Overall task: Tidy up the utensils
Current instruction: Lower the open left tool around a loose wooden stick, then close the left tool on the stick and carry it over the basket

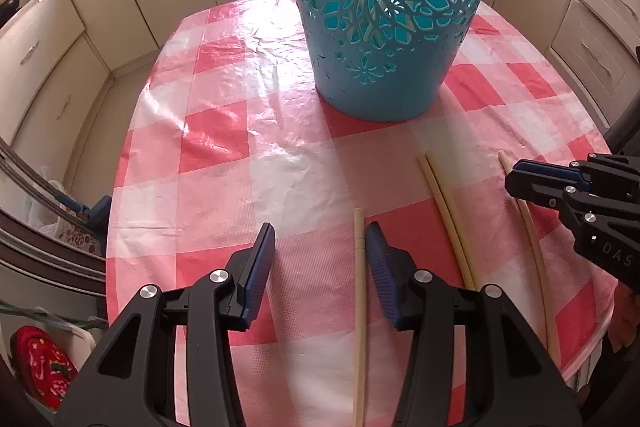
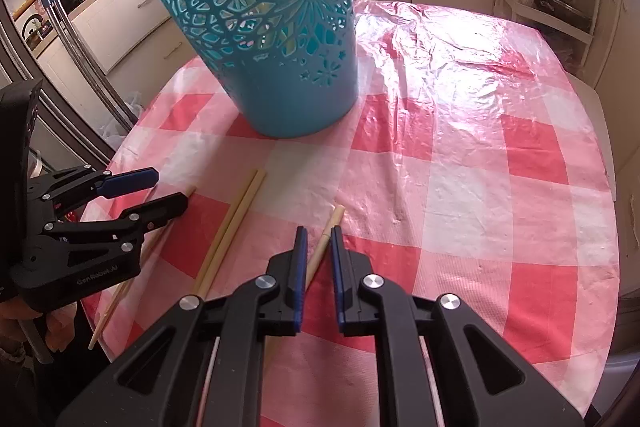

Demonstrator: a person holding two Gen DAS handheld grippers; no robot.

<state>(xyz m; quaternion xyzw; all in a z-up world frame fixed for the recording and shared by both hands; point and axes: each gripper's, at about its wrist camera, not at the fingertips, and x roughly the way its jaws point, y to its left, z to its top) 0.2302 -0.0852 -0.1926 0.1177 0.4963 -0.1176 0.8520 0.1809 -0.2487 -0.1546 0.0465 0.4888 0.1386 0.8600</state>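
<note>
My left gripper (image 1: 320, 239) gapes half-open beside 1 pale wooden chopstick (image 1: 360, 307), my right gripper (image 2: 318, 243) pinches another chopstick (image 2: 324, 239), which I must next carry to the far teal perforated plastic basket (image 2: 272, 27).

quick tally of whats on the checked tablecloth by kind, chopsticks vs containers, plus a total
Chopsticks: 4, one between the left hand-held gripper's fingers, a pair side by side ( and), one by the right hand-held gripper
Teal cut-out basket: 1
Total: 5
</note>
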